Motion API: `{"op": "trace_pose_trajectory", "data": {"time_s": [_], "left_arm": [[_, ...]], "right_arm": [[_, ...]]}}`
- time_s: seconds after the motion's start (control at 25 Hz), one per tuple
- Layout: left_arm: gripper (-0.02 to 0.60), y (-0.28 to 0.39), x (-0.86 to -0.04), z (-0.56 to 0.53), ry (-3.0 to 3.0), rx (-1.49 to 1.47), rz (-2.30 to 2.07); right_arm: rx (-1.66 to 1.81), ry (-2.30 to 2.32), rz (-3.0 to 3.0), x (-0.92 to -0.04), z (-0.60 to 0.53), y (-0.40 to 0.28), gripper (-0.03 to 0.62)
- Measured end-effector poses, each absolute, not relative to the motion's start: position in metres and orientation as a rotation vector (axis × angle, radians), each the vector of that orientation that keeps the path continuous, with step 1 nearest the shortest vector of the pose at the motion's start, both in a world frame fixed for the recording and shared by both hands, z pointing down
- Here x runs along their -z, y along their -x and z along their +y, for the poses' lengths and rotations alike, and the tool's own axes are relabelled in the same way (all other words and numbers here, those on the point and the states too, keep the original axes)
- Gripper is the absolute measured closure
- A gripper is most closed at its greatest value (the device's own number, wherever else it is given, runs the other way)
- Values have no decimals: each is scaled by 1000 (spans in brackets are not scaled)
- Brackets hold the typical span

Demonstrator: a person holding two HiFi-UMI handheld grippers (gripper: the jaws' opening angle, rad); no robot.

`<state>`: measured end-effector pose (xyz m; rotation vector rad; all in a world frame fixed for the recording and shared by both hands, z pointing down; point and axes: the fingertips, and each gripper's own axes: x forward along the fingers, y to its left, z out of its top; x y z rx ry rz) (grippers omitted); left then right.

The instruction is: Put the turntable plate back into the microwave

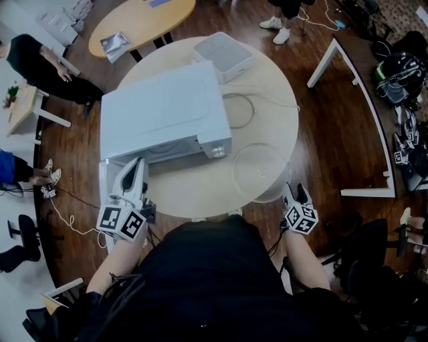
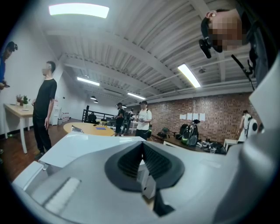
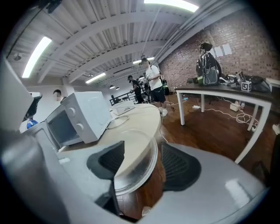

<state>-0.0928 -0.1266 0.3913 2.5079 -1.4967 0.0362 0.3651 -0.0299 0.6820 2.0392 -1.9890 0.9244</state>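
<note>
The clear glass turntable plate (image 1: pixel 259 171) lies flat on the round cream table (image 1: pixel 200 194), to the right of the white microwave (image 1: pixel 160 110). My right gripper (image 1: pixel 289 192) sits at the plate's near right rim. In the right gripper view the plate (image 3: pixel 138 168) passes between the jaws, which stand apart, the gripper (image 3: pixel 141 162) open and its pads off the glass. My left gripper (image 1: pixel 137 168) is at the microwave's front left corner by the open door (image 1: pixel 104 194). In the left gripper view it (image 2: pixel 142 165) is shut on a white edge of that door.
A white square box (image 1: pixel 224 55) and a loose cable (image 1: pixel 242 110) lie on the table behind the microwave. A white-framed table (image 1: pixel 364 123) stands to the right, an oval wooden table (image 1: pixel 140 20) beyond. People stand at the far left (image 1: pixel 40 67).
</note>
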Motion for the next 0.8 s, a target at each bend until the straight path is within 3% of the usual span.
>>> {"op": "trace_pose_trajectory", "data": {"time_s": [0.8], "left_arm": [[575, 95, -398, -116, -2493, -146, -1564]], "right_arm": [[-1457, -2097, -1954, -748, -27, -370, 297]]}}
